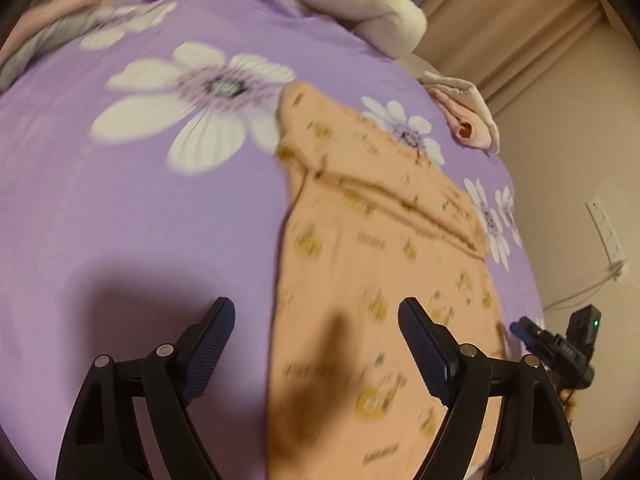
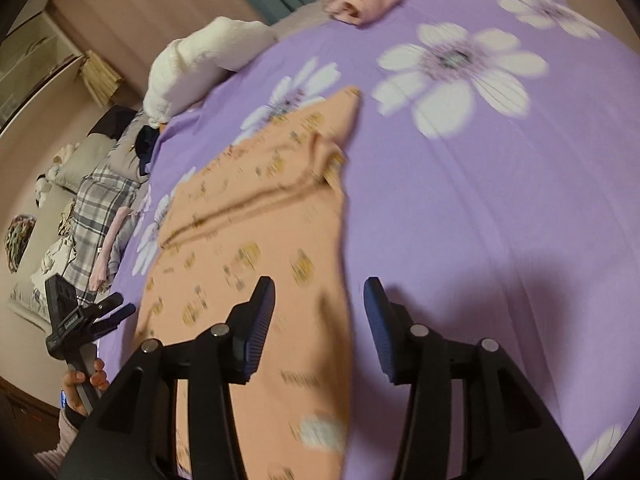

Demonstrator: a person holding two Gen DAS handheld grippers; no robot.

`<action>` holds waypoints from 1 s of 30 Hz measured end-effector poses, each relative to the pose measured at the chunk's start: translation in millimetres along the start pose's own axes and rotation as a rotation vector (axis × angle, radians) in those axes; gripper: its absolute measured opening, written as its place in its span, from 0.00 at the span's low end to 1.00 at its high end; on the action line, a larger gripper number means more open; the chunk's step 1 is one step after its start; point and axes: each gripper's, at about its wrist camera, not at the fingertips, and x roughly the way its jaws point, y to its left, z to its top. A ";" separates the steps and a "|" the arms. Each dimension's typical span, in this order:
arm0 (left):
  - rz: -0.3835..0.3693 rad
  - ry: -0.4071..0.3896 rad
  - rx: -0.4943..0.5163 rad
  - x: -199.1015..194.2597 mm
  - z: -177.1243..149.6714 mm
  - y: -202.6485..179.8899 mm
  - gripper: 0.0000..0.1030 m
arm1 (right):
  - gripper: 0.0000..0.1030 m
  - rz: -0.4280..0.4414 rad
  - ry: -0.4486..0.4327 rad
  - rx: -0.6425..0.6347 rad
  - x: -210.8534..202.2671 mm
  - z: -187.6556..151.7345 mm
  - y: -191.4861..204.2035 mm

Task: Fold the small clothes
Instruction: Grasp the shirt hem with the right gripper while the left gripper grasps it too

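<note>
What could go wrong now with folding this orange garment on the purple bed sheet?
1. Both the left gripper and right gripper hang open over the orange garment holding nothing, so a pinch might also catch the purple sheet.
2. The garment's upper part already lies bunched with a crooked crease, so the fold may end up uneven.
3. Both views are blurred, so aiming at an edge may be off.
</note>
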 end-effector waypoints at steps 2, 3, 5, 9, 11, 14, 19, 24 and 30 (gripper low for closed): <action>-0.028 0.012 -0.030 -3.1 -13.4 6.1 0.81 | 0.46 0.012 0.019 0.022 -5.3 -14.7 -7.5; -0.050 0.012 -0.044 -5.5 -19.2 8.0 0.81 | 0.46 0.020 0.029 0.033 -7.0 -20.9 -10.6; -0.088 0.013 -0.058 -8.8 -26.9 7.9 0.81 | 0.46 0.045 0.049 0.059 -10.1 -35.3 -17.5; -0.157 0.028 -0.101 -16.1 -43.0 12.9 0.81 | 0.46 0.113 0.084 0.079 -12.0 -54.9 -16.9; -0.183 0.036 -0.117 -19.6 -48.4 15.3 0.81 | 0.46 0.133 0.098 0.070 -13.6 -62.1 -12.8; -0.219 0.058 -0.131 -24.6 -58.3 16.5 0.81 | 0.46 0.188 0.136 0.071 -14.2 -73.7 -8.5; -0.252 0.091 -0.151 -33.4 -73.7 18.7 0.81 | 0.44 0.256 0.177 0.077 -17.4 -94.5 -5.5; -0.289 0.096 -0.160 -36.1 -81.6 18.4 0.81 | 0.46 0.286 0.190 0.073 -18.8 -102.2 -0.4; -0.319 0.099 -0.147 -24.8 -75.6 9.1 0.81 | 0.45 0.322 0.188 0.072 -5.6 -96.1 6.4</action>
